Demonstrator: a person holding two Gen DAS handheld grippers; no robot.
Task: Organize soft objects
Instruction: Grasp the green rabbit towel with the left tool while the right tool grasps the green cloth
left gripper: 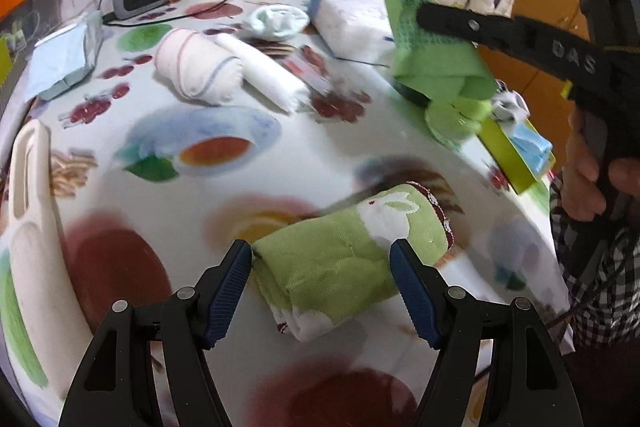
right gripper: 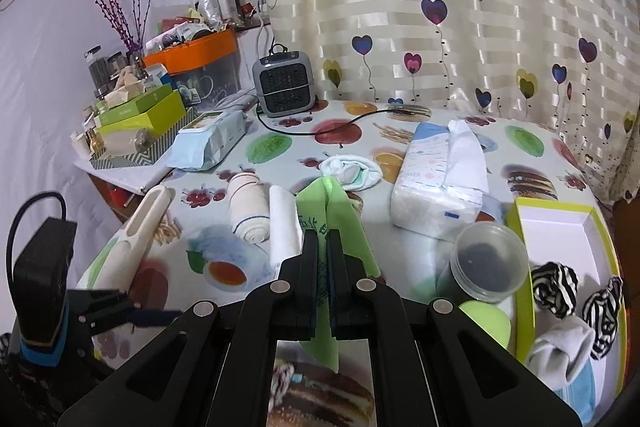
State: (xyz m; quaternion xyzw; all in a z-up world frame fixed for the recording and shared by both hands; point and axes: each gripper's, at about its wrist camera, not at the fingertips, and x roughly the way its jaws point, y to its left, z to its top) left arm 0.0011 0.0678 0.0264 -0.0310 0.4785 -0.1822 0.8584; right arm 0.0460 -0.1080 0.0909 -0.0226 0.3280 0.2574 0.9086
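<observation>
Your left gripper (left gripper: 320,267) hangs over the fruit-print tablecloth (left gripper: 248,131) with its blue pads spread fairly wide on either side of a rolled green towel (left gripper: 348,259) bearing a white rabbit. Whether the pads touch the roll, you cannot tell. At 11 o'clock from that roll lie a cream rolled cloth (left gripper: 198,71) with thin stripes and a white roll (left gripper: 260,71) just beside it. A grey heater (right gripper: 285,83) stands further back, at the table's 12 o'clock edge.

Your right gripper (right gripper: 323,247) has its jaws fully closed on a thin light-green cloth (right gripper: 338,211), which is printed with dark green writing too blurred to read. The cloth is lifted off the table. The gripper's black arm carries raised letters reading "DAS" in the left wrist view.

At 1 o'clock from it sits a white tissue pack (right gripper: 436,183); its print ends in "OVER". At 3 o'clock a lime-edged box (right gripper: 524,267) holds black-and-white striped socks (right gripper: 556,287), with a clear jar (right gripper: 486,263) just beside its left wall.
</observation>
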